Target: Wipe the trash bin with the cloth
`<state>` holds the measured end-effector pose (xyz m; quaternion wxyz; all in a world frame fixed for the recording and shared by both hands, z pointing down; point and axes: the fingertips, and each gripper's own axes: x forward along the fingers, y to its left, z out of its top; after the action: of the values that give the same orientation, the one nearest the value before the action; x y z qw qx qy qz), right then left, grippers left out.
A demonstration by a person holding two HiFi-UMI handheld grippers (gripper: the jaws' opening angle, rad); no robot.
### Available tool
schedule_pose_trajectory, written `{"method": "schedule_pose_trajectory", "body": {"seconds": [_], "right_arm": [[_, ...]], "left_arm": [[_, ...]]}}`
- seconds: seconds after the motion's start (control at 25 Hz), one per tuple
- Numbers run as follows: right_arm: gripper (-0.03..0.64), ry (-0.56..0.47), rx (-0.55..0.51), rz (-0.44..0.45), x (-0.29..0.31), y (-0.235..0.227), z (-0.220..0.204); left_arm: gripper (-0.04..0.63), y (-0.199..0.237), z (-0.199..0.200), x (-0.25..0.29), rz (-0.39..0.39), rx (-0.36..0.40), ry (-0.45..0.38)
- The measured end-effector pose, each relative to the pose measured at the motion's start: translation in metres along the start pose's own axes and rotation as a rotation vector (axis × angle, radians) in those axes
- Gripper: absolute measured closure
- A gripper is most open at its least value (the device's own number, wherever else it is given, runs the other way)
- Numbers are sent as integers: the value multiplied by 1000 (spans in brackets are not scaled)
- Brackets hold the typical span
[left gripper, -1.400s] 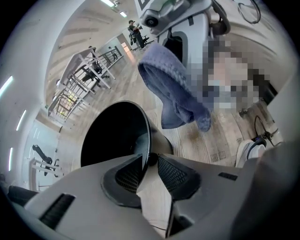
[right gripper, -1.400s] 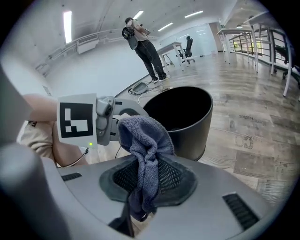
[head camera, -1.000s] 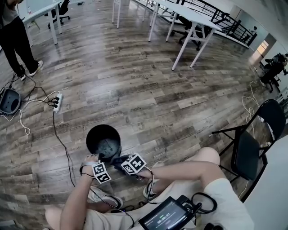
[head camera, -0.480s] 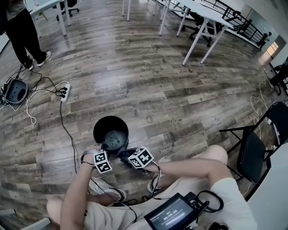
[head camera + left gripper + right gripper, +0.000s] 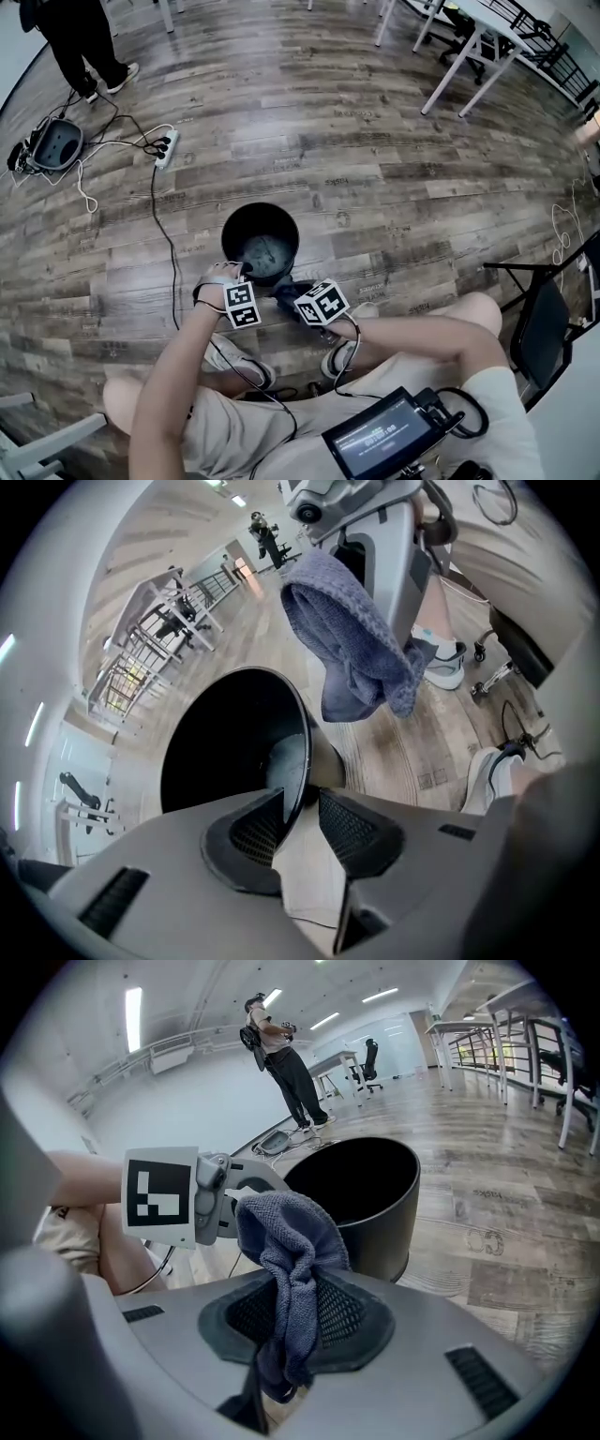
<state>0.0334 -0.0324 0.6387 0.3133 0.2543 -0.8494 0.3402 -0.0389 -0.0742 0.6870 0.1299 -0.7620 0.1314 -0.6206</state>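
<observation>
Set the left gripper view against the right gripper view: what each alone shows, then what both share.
Left gripper view only: the left gripper clamped on the rim of the trash bin, and a white shoe. Right gripper view only: the right gripper shut on the cloth, and a standing person. Both: the bin and the cloth.
</observation>
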Motion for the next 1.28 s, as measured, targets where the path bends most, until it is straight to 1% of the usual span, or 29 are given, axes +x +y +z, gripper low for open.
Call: {"method": "schedule_pose_trajectory", "body": {"seconds": [0.16,0.32,0.6,0.8,1.08,1.28], "right_arm": [[537,3,-11,6,7,1,2],[537,16,-21,-2,19,-4,0],[537,48,8,-37,36,-30,-8],[537,48,7,-40,54,-46,-11],[537,76,42,-58,86,-57,-30],[537,109,53,-78,113,-70,-51]], "left_arm": [[471,-3,8,-1,-37,-68,-13],[485,-12,21,-3,-43,-117,-41],[492,-15,25,-4,-11,-102,-71],[492,-15,25,-5,-34,-108,-78],[495,-16,26,-4,-28,-79,-98],[495,-14,29,-8,-24,-79,-119]]}}
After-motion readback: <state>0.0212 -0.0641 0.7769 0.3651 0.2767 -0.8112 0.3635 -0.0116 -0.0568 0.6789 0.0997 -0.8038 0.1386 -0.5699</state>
